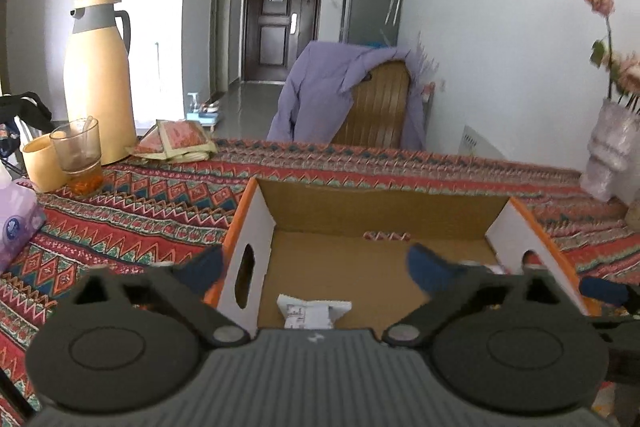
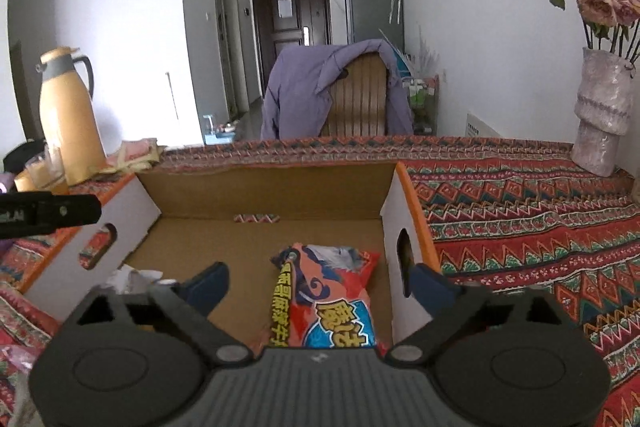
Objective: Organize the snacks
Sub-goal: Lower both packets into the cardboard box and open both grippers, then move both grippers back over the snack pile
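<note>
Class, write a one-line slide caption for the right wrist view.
Open right gripper above red snack bag lying inside cardboard box.

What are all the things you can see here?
box: 1, brown inside, orange rim, mid-table
red snack bag: 1, red and blue, in box, right side
white packet: 1, white, in box, left side
flask: 1, yellow and grey, far left
glass: 1, clear, before flask
cup: 1, yellow, beside glass
sachets: pile, red, right of flask
tissue pack: 1, purple, left edge
vase: 1, pale, pink flowers, far right
chair: 1, wooden, purple coat over it, behind table
tablecloth: 1, red patterned
left claw: open, over box
right claw: open, over red snack bag
</note>
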Demonstrator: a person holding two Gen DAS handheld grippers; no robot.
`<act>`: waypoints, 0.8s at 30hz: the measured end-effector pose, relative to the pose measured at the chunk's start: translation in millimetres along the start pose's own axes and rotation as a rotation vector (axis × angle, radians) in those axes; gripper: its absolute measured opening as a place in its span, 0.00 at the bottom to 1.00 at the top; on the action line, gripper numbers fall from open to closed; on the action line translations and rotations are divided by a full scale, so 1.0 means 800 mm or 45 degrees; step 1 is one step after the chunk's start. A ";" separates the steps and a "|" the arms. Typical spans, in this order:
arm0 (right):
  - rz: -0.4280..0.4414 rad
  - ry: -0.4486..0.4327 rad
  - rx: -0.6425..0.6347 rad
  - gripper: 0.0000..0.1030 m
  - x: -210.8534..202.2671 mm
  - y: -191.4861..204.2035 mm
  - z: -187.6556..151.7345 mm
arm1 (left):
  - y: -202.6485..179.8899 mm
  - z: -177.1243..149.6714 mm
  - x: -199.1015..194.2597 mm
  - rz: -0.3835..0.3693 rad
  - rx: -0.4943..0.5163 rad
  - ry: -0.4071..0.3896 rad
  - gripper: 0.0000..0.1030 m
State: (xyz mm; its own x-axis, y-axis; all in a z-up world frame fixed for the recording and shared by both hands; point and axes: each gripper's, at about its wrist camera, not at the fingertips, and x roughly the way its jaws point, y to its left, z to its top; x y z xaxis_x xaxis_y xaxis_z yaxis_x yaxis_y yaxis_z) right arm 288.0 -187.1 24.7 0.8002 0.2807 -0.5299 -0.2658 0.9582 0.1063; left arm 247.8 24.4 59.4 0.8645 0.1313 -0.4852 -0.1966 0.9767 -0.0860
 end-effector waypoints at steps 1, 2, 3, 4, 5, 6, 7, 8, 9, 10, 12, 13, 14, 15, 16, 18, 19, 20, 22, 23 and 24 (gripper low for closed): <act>0.009 -0.010 0.003 1.00 -0.006 -0.001 0.000 | 0.002 0.001 -0.003 -0.009 -0.006 -0.007 1.00; 0.016 -0.018 0.002 1.00 -0.012 -0.002 -0.001 | 0.002 0.001 -0.007 -0.011 -0.006 -0.009 1.00; 0.019 -0.024 -0.001 1.00 -0.017 -0.002 -0.001 | 0.001 0.000 -0.012 -0.009 -0.004 -0.014 1.00; 0.021 -0.031 -0.006 1.00 -0.022 -0.001 -0.002 | 0.003 0.000 -0.015 -0.010 -0.008 -0.021 1.00; 0.022 -0.039 -0.011 1.00 -0.028 -0.001 -0.004 | 0.004 -0.001 -0.020 -0.014 -0.014 -0.026 1.00; 0.022 -0.047 -0.015 1.00 -0.034 -0.001 -0.005 | 0.005 -0.001 -0.024 -0.018 -0.018 -0.030 1.00; 0.022 -0.051 -0.015 1.00 -0.040 -0.002 -0.006 | 0.007 -0.002 -0.030 -0.024 -0.026 -0.037 1.00; 0.020 -0.054 -0.013 1.00 -0.044 -0.002 -0.008 | 0.010 -0.003 -0.034 -0.029 -0.032 -0.044 1.00; 0.017 -0.056 -0.012 1.00 -0.048 -0.001 -0.009 | 0.011 -0.004 -0.039 -0.030 -0.033 -0.050 1.00; 0.015 -0.062 -0.014 1.00 -0.054 -0.002 -0.012 | 0.013 -0.006 -0.045 -0.034 -0.034 -0.057 1.00; 0.011 -0.071 -0.016 1.00 -0.065 -0.003 -0.016 | 0.015 -0.010 -0.057 -0.045 -0.036 -0.067 1.00; 0.010 -0.075 -0.015 1.00 -0.071 -0.004 -0.019 | 0.016 -0.012 -0.063 -0.045 -0.036 -0.071 1.00; 0.010 -0.079 -0.014 1.00 -0.077 -0.004 -0.021 | 0.017 -0.014 -0.069 -0.046 -0.037 -0.075 1.00; 0.011 -0.083 -0.012 1.00 -0.083 -0.005 -0.024 | 0.020 -0.016 -0.076 -0.053 -0.040 -0.079 1.00; 0.013 -0.088 -0.013 1.00 -0.089 -0.005 -0.026 | 0.021 -0.018 -0.081 -0.058 -0.042 -0.079 1.00; 0.014 -0.101 -0.018 1.00 -0.102 -0.006 -0.032 | 0.024 -0.022 -0.091 -0.063 -0.045 -0.079 1.00; 0.015 -0.106 -0.020 1.00 -0.107 -0.006 -0.035 | 0.025 -0.024 -0.097 -0.065 -0.046 -0.081 1.00; 0.018 -0.111 -0.019 1.00 -0.113 -0.006 -0.038 | 0.026 -0.028 -0.102 -0.070 -0.048 -0.085 1.00; 0.023 -0.117 -0.015 1.00 -0.123 -0.005 -0.042 | 0.027 -0.033 -0.112 -0.079 -0.048 -0.087 1.00; 0.025 -0.120 -0.014 1.00 -0.129 -0.006 -0.046 | 0.027 -0.036 -0.117 -0.082 -0.045 -0.086 1.00; 0.027 -0.123 -0.012 1.00 -0.134 -0.007 -0.048 | 0.027 -0.039 -0.122 -0.084 -0.041 -0.087 1.00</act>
State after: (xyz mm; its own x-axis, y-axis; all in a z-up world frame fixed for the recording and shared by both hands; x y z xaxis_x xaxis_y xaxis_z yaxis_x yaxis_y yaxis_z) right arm 183.0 -224.2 48.4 0.8426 0.3052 -0.4437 -0.2877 0.9516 0.1081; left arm 144.8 27.4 78.1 0.9054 0.0792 -0.4172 -0.1521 0.9777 -0.1445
